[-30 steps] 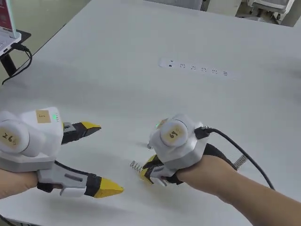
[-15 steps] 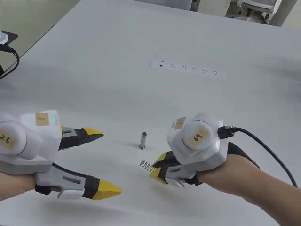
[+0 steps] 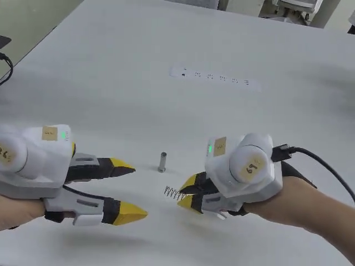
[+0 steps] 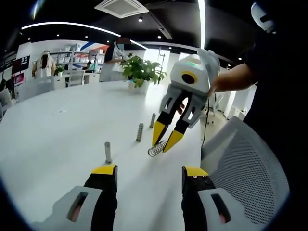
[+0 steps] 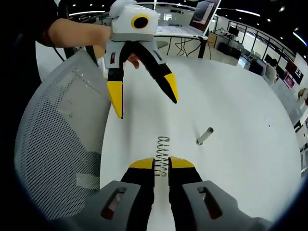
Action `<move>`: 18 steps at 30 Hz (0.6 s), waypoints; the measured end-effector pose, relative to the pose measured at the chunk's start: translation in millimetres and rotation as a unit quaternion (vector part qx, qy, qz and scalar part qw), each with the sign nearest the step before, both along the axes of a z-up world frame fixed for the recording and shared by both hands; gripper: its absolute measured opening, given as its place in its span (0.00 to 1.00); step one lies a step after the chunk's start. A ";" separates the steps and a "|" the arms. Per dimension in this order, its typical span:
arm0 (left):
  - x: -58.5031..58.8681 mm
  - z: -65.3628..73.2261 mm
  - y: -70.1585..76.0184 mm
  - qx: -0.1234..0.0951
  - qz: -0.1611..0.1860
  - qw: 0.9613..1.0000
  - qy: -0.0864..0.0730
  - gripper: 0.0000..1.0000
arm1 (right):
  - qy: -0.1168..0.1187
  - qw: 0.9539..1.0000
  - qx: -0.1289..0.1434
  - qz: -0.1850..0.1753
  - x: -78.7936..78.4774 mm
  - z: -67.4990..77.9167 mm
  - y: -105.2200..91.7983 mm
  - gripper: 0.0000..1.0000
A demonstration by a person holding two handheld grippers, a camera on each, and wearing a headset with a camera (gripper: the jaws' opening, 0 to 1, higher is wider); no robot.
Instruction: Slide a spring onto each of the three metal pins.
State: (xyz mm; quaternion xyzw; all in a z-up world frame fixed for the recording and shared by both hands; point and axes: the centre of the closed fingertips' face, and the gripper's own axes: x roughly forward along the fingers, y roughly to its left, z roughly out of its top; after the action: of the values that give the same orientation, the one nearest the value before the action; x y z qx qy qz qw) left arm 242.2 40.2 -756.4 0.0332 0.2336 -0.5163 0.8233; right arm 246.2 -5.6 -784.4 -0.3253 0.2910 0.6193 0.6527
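Yellow-tipped white left tool [image 3: 136, 188], right tool [image 3: 186, 192]

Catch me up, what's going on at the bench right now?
The right gripper has its jaws shut on one end of a spring, held close to a bare metal pin that stands on the white table. The left gripper hovers open beside it, holding nothing. The left gripper view shows two more pins farther back; whether they carry springs is unclear.

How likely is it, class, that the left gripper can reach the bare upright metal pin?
Probably yes: the left gripper is open and empty, the metal pin stands just ahead, bare table between.
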 end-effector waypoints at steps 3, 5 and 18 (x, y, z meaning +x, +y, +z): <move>-0.5 -1.6 -4.7 -0.001 -0.008 1.000 0.000 0.45 | -0.006 1.000 0.000 0.018 -3.4 2.0 -0.4 0.07; -0.6 -1.9 -5.9 -0.003 -0.011 1.000 0.001 0.44 | -0.008 1.000 0.005 0.024 -3.9 3.4 -0.1 0.07; 0.7 7.2 -18.3 -0.028 -0.024 0.999 -0.014 0.28 | -0.038 0.995 0.018 0.086 -8.9 14.9 10.8 0.07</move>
State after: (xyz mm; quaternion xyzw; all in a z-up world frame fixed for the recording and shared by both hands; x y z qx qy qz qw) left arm 242.9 21.9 -749.2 0.0224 0.2069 -0.5414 0.8146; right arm 237.3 5.2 -769.5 -0.3607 0.2251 0.6657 0.6132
